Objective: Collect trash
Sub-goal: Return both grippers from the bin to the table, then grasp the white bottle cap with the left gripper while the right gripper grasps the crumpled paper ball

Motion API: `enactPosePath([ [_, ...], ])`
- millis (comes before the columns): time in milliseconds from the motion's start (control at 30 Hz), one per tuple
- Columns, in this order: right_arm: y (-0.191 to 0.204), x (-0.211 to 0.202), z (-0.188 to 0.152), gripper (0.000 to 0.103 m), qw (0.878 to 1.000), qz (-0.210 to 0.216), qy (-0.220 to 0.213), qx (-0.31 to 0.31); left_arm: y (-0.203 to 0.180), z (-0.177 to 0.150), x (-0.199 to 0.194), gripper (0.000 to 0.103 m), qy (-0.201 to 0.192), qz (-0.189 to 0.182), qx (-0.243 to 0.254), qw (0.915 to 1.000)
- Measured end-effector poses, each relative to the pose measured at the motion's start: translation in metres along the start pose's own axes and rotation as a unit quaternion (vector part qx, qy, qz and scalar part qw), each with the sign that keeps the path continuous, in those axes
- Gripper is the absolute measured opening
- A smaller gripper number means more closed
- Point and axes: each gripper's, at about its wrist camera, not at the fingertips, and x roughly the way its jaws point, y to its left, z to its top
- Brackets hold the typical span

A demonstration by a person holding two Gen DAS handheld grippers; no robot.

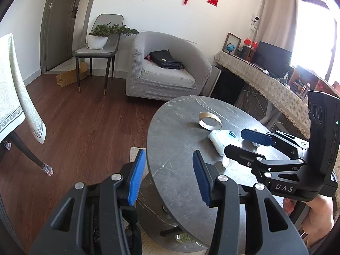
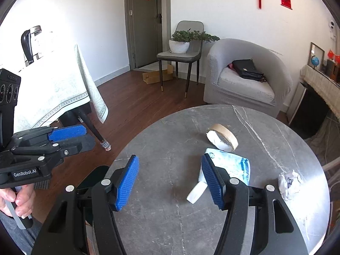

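Trash lies on the round grey marble table [image 2: 161, 191]: an empty cardboard tape ring [image 2: 222, 136], a white and blue plastic wrapper [image 2: 231, 165], a white ridged cap [image 2: 196, 193] and a crumpled white paper ball [image 2: 290, 183]. My right gripper [image 2: 170, 180] is open and empty above the table, its right finger over the wrapper's near edge. My left gripper [image 1: 167, 176] is open and empty at the table's left edge [image 1: 152, 148]. The left wrist view shows the tape ring [image 1: 210, 120], the wrapper [image 1: 221, 139] and the right gripper [image 1: 244, 142] over them.
A grey armchair [image 2: 246, 78] with a black bag [image 2: 247, 69] stands behind the table. A chair with a potted plant [image 2: 180, 42] is by the door. A clothed table [image 2: 53, 89] is at left, a sideboard [image 1: 265, 78] at right. A flat cardboard box [image 2: 157, 75] lies on the wood floor.
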Motion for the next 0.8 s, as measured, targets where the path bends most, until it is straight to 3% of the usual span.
enactPosePath([
  [400, -0.076, -0.021, -0.026, 0.062, 0.997, -0.064, 0.006, 0.048, -0.068, -0.006, 0.039, 0.055, 0.019, -0.013, 0.053, 0.9983],
  [800, -0.136, -0.036, -0.052, 0.078, 0.992, -0.075, 0.02, 0.097, -0.097, -0.009, 0.079, 0.055, 0.054, -0.018, 0.063, 0.9964],
])
